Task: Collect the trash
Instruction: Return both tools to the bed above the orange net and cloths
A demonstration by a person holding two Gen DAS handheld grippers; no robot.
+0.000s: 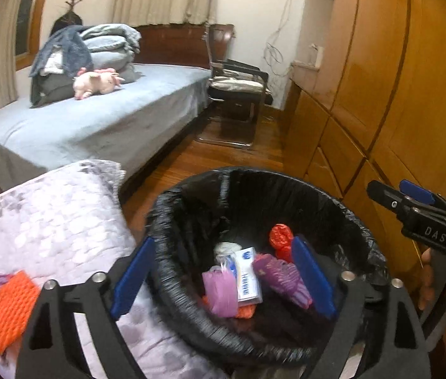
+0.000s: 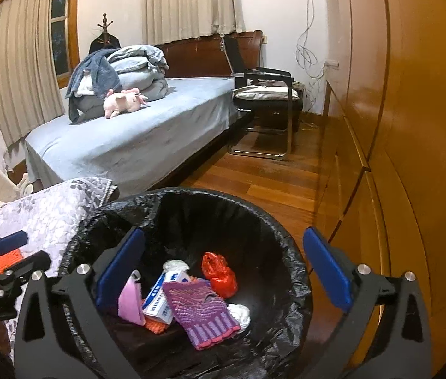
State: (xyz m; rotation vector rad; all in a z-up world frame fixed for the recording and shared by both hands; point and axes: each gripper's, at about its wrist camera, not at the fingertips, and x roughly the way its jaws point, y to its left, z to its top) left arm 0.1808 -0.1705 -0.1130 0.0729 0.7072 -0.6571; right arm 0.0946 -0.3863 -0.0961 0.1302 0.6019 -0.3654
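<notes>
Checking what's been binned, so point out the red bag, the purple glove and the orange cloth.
red bag (image 2: 219,273): right wrist view, crumpled middle.
purple glove (image 2: 202,311): right wrist view, palm.
orange cloth (image 1: 0,309): left wrist view, knitted middle.

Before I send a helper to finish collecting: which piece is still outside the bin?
Beside the black-lined round trash bin lies a pale lilac floral quilt. On the quilt rests an orange knitted cloth, the only bright orange piece not in the bin.
</notes>
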